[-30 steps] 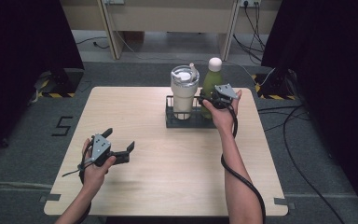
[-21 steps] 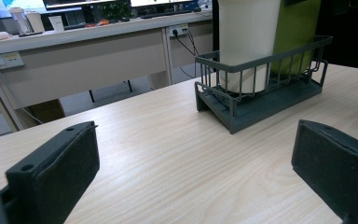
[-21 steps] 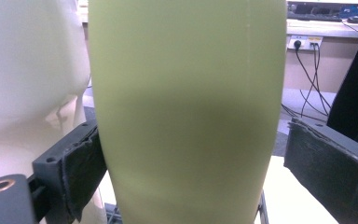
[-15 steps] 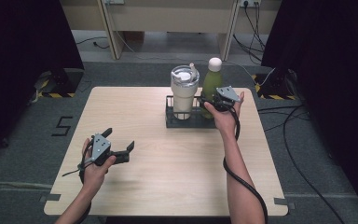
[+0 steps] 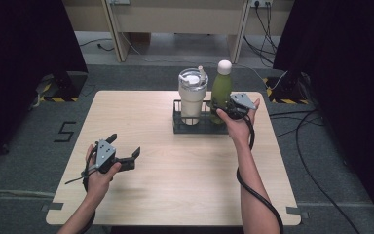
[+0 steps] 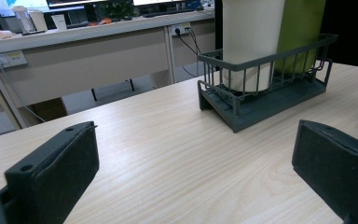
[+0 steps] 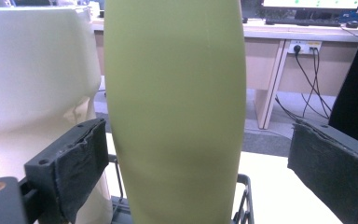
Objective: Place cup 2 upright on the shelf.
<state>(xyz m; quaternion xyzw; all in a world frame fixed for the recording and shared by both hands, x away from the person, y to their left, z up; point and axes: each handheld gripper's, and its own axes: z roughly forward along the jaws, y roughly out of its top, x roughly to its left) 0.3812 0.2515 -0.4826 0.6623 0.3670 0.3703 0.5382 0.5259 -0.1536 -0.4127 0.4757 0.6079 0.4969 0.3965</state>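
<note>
Two containers stand in the dark wire rack (image 5: 195, 127) at the far middle of the table (image 5: 175, 195): a white tumbler (image 5: 192, 97) on the left and a green bottle (image 5: 220, 92) with a white cap on the right. We hold the right gripper (image 5: 224, 108) at the bottle's lower body, level with the rack's rim. In the right gripper view, its jaws stand apart on either side of the bottle (image 7: 175, 112); the left pad sits just beside the green wall, and the right pad is well clear of it. We hold the left gripper (image 5: 126, 156) low over the near left part of the table, well apart from the rack. Its jaws are spread wide with nothing between them, and they face the rack (image 6: 265, 88).
</note>
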